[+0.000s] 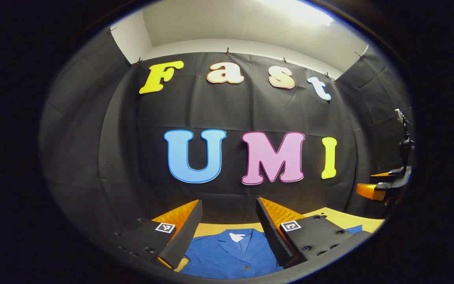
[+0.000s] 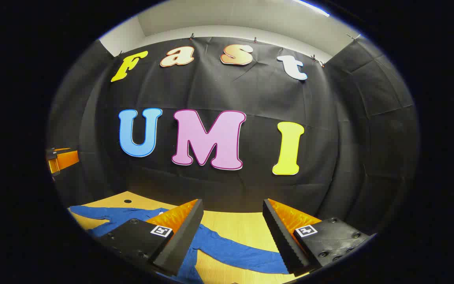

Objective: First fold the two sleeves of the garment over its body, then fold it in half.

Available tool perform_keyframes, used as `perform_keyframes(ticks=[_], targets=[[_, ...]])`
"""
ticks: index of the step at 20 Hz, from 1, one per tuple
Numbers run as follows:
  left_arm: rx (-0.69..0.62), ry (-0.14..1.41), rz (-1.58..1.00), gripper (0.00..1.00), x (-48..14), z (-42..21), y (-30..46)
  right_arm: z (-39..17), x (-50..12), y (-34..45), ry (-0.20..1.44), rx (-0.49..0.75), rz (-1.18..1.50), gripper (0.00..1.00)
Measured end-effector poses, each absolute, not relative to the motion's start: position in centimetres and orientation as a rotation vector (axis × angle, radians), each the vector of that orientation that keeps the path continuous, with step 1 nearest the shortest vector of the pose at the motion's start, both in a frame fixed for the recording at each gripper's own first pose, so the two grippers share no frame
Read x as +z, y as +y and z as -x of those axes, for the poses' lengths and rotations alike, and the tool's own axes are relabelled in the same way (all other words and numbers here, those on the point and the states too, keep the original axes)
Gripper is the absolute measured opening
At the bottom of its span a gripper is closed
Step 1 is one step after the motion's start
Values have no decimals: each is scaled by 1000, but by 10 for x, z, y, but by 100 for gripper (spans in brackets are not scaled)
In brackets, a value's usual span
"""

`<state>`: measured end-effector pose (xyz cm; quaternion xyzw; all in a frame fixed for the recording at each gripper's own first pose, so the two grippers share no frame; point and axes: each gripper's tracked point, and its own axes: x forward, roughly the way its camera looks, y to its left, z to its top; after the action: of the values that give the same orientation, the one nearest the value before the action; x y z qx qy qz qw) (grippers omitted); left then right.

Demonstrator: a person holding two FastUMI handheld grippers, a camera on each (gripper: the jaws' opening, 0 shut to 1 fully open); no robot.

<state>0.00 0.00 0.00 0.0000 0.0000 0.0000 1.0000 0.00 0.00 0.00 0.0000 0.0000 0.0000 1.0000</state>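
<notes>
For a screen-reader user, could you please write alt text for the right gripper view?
The right gripper hangs open above a wooden table, its fingers spread over a blue garment lying flat with one sleeve stretched out sideways. The other gripper shows at the left edge.

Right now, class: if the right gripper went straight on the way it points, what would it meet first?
Probably the booth wall. The right gripper is open, held above the table and shirt sleeve, pointing level; depth is unclear.

matt cloth garment (image 1: 231, 256), smooth wooden table (image 2: 231, 225)
</notes>
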Motion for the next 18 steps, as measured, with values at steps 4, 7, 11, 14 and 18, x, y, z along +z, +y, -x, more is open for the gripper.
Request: perform_keyframes(ticks=[4, 7, 11, 14, 18], targets=[[5, 4, 1, 80, -2, 0, 4, 0, 0, -1, 1, -6, -6, 96], [7, 6, 7, 80, -3, -2, 6, 2, 1, -3, -3, -16, -3, 96], [5, 9, 4, 80, -5, -2, 9, 2, 1, -3, -3, -22, -6, 96], [2, 4, -8, 80, -2, -3, 10, 3, 2, -2, -6, -23, -7, 96], [-4, 6, -19, 80, -2, -3, 10, 4, 2, -1, -5, -24, -8, 96]])
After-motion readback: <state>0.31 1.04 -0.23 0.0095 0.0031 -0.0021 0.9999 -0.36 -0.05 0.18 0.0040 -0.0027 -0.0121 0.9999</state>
